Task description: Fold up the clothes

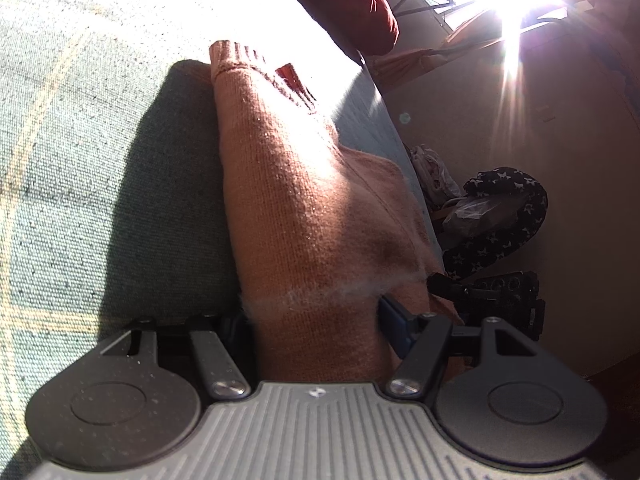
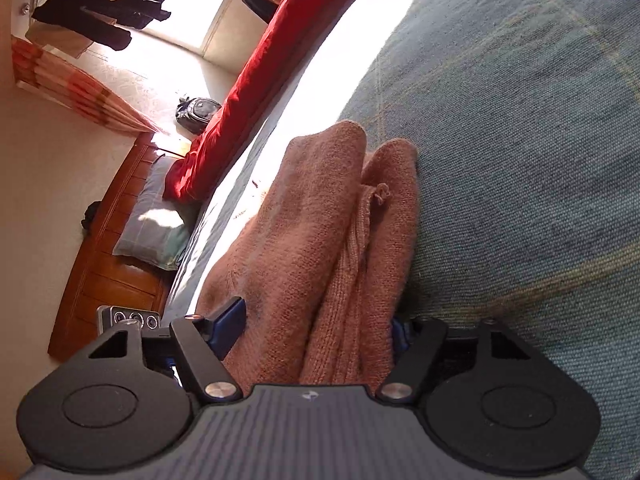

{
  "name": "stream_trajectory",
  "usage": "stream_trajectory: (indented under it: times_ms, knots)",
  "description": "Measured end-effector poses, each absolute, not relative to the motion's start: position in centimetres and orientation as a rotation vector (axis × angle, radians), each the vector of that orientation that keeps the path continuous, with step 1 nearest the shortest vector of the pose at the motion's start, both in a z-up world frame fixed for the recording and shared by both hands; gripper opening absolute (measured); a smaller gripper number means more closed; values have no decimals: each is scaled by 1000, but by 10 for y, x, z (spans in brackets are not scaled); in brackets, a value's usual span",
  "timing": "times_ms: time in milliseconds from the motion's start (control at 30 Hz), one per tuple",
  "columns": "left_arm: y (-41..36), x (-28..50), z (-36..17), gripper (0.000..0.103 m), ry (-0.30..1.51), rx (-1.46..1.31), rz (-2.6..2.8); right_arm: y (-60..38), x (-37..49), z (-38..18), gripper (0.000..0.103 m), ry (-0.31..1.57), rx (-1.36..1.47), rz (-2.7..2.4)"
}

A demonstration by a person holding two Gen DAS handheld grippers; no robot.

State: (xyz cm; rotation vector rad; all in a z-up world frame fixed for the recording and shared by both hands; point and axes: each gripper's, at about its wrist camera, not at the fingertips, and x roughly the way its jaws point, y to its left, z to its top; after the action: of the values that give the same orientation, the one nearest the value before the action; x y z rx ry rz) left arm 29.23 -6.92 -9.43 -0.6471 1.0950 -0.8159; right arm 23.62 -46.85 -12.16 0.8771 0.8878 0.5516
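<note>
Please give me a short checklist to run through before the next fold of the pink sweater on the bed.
1. Left gripper has sweater between its jaws: ok.
2. Right gripper has the folded sweater between its jaws: ok.
3. Pads firmly pressing the knit on either side: cannot tell.
4. Sweater lying on the green bedspread, clear of the red blanket: ok.
5. Fold edges aligned: cannot tell.
</note>
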Motion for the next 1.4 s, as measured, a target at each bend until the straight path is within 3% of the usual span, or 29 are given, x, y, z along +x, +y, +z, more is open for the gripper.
stream_trajectory:
  times_ms: [233,300,367,500,1400]
  knots:
    - [-66,285,-87,60,1088,-668,-769,-465,236,-111,76,886,890,560]
    - [-65,283,-82,57,1075,-656,-764,-466,234,-108,72,873,900,552]
    - [-65,282,-77,55,1058,-654,-761,-463,235,-107,61,902,853,508]
    - [-65,277,-67,51,1020,-652,-773,-463,233,-106,53,907,852,480]
    - [-36,252,-7,48,892,-653,-775,-410,227,-34,58,860,743,576]
